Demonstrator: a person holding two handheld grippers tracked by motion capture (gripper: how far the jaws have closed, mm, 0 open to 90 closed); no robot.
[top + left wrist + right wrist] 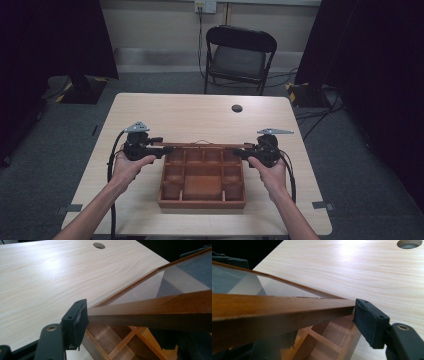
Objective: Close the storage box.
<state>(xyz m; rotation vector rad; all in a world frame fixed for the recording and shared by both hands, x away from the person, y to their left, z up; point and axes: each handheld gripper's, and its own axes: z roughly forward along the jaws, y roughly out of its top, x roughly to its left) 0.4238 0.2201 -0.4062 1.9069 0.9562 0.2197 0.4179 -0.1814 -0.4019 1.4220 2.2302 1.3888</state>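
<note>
A brown wooden box (202, 182) with several compartments sits on the table's near half. Its glass-paned lid (202, 145) is swung up over the back edge. My left gripper (161, 150) is at the lid's left corner and my right gripper (241, 153) at its right corner. In the left gripper view the lid's rail (155, 307) runs between the jaws of the left gripper (120, 331). One pad (75, 322) lies against the corner and the other jaw sits lower, apart from the wood. In the right gripper view the rail (274, 307) likewise lies between the right gripper's (322, 333) open jaws.
The light wooden table (200, 112) has a round cable hole (237, 108) near its far edge. A black folding chair (240, 55) stands behind the table. Cables lie on the grey floor at the right, and dark curtains hang on both sides.
</note>
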